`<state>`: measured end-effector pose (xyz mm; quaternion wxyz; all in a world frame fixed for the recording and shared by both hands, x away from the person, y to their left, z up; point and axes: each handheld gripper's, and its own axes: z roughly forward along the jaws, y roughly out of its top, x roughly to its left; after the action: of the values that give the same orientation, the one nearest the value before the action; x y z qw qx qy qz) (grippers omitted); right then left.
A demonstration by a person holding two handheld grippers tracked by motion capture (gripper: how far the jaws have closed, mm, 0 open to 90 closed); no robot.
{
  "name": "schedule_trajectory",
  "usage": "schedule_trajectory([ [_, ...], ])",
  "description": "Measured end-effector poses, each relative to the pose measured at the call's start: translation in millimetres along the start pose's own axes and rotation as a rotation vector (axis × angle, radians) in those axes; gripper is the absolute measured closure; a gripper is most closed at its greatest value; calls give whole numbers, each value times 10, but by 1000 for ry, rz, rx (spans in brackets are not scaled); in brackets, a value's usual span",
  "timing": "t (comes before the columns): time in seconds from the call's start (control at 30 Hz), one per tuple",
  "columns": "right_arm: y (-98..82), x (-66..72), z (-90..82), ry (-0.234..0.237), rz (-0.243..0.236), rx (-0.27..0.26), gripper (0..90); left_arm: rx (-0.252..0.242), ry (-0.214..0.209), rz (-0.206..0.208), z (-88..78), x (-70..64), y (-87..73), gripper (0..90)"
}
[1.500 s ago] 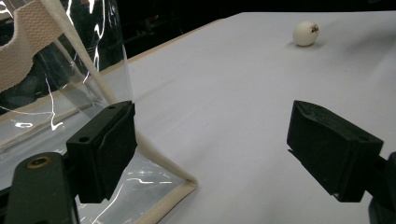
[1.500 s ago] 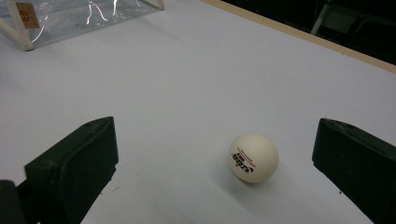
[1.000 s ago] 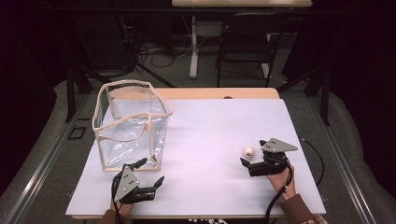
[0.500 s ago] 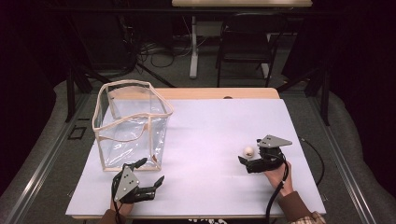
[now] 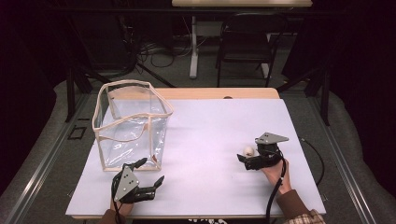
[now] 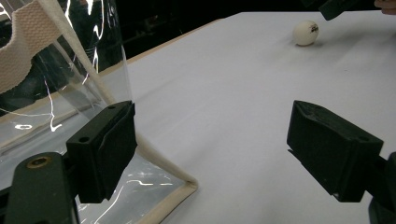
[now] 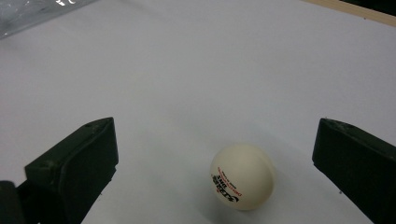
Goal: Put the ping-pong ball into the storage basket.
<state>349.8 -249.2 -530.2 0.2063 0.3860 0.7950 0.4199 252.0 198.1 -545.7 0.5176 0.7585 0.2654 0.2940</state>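
Ball: the small white ping-pong ball [image 5: 248,150] sat on the white table top [image 5: 205,140], toward the right side, just in front of the right gripper. In the right gripper view the ball [image 7: 242,176] lay between the two black jaws, nearer the right-hand one, touching neither, its red and black print facing the camera.

Right gripper: the right gripper [image 5: 246,160] was low over the table, jaws spread wide, grasping nothing.

Left gripper: the left gripper [image 5: 150,172] was near the front edge on the left, jaws released and holding nothing. In its own view, one jaw stood just in front of the bag's lower corner; whether it touched the plastic I could not tell.

Bag: a clear plastic bag [image 5: 133,126] with cream fabric trim stood upright and open on the left of the table, well apart from the ball.

In the way: bare table top between ball and bag.

Around: a dark folding chair [image 5: 245,44] stood beyond the far edge, and cables [image 5: 154,49] lay on the floor.
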Motion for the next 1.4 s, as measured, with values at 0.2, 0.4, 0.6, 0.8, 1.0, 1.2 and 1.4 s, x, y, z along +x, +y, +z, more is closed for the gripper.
schedule_trajectory([
  [0.2, -14, -27, 44, 5, 16, 11, 0, 1, 0, 1, 1, 0, 0, 159],
  [0.4, -32, -47, 89, 9, 28, 22, 0, 0, 0, -1, 0, 2, 0, 159],
  [0.6, -57, -58, 111, -3, 32, 35, 38, 0, 0, 2, -2, 4, 1, 159],
  [0.8, -71, -60, 121, -18, 39, 42, 116, 0, -2, 2, -3, 5, 1, 159],
  [1.0, -71, -60, 121, -18, 39, 42, 133, -2, 0, 3, -5, 4, 2, 159],
  [1.2, -99, -71, 154, -54, 49, 90, 298, -3, 1, 3, -6, 5, 2, 159],
  [1.4, -103, -65, 167, -57, 44, 107, 358, -2, 2, 4, -5, 5, 2, 159],
])
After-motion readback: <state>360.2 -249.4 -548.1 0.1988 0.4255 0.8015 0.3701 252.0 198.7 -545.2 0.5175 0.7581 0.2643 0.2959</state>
